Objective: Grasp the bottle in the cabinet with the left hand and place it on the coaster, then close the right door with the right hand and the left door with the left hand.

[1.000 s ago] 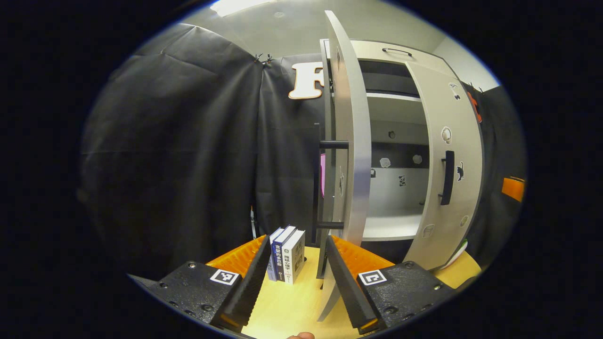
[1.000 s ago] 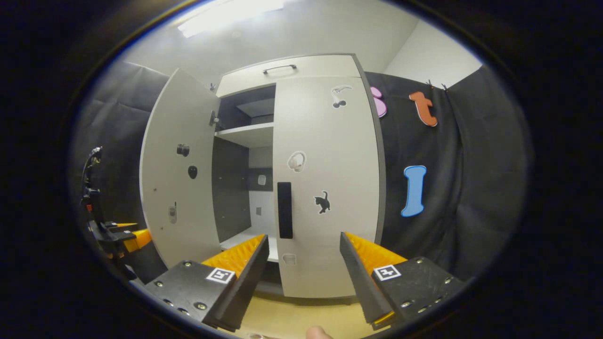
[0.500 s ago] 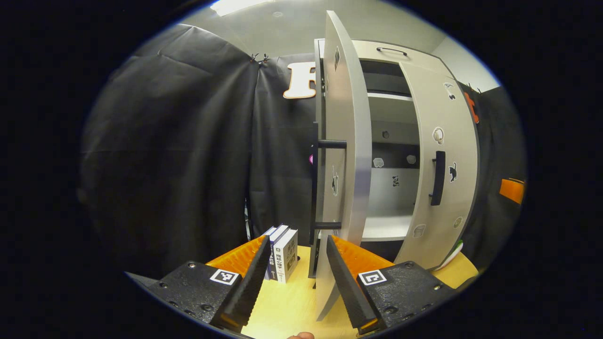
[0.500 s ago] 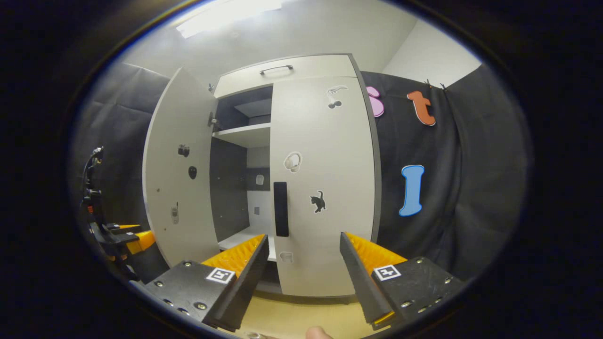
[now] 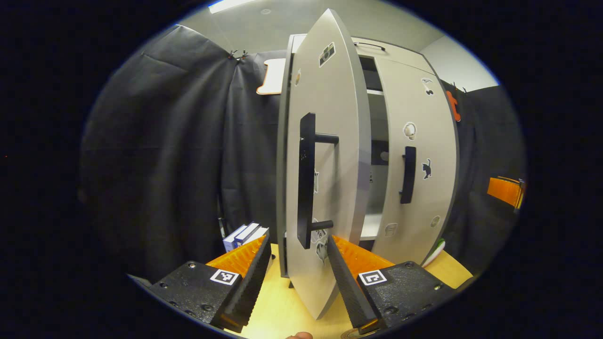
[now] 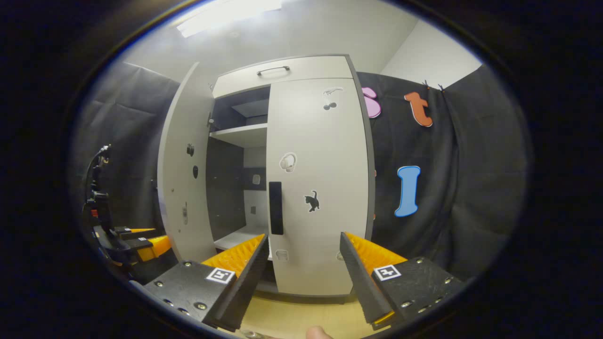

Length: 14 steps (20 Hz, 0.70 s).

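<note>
in the left gripper view the left gripper (image 5: 297, 263) has its fingers spread apart with nothing between them. the left door (image 5: 325, 165) stands partly open straight ahead, its outer face turned toward the camera, and its lower edge sits in the gap between the fingers; whether a finger touches it cannot be told. its long dark handle (image 5: 306, 181) runs upright just above the fingertips. the door hides most of the cabinet's inside, leaving a narrow slit of shelf (image 5: 370, 226) between the two doors. a few books (image 5: 244, 234) stand on the wooden table (image 5: 282, 306) ahead and to the left, partly covered by the left finger.

in the right gripper view the right gripper (image 6: 304, 278) is open too and holds nothing. the right door (image 6: 320, 188) ahead is closed or all but closed. the left gripper (image 6: 141, 238) shows far to the left, cut off at the edge.

the bottle and coaster cannot be made out; a curved rim at the bottom edge is too cropped to identify.
</note>
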Available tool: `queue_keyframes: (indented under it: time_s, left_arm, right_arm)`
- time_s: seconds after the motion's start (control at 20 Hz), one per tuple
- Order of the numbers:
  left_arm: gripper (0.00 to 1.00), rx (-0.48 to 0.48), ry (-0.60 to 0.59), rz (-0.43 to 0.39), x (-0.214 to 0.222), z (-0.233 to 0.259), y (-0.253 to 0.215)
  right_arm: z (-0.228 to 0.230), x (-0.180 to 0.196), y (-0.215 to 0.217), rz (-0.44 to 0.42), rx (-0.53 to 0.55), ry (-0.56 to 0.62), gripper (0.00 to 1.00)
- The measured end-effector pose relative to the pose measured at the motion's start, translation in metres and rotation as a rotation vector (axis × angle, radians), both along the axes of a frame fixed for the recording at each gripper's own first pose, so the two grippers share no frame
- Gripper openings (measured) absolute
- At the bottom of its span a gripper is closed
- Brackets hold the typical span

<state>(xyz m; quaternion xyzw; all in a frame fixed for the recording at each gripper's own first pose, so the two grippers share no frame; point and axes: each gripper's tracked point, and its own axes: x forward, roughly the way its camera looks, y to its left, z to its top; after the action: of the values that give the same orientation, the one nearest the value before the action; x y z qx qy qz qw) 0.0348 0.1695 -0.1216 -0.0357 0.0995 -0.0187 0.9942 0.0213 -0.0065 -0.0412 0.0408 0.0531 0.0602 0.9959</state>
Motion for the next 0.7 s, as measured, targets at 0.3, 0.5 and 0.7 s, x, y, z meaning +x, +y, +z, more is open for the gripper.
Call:
queue_keyframes:
  time_s: [0.3,0.5,0.7]
  left_arm:
    - [0.78,-0.007,-0.008,-0.101,-0.01,0.003,-0.01]
    - [0.82,-0.012,-0.02,-0.131,-0.014,0.015,-0.006]
    - [0.78,-0.021,-0.038,-0.134,-0.017,0.021,-0.007]
  right_arm:
    - [0.001,0.0,-0.01,-0.027,-0.007,-0.002,0.92]
    - [0.0,-0.001,-0.013,-0.031,-0.001,-0.001,0.92]
    - [-0.002,-0.003,-0.013,-0.028,0.001,0.001,0.92]
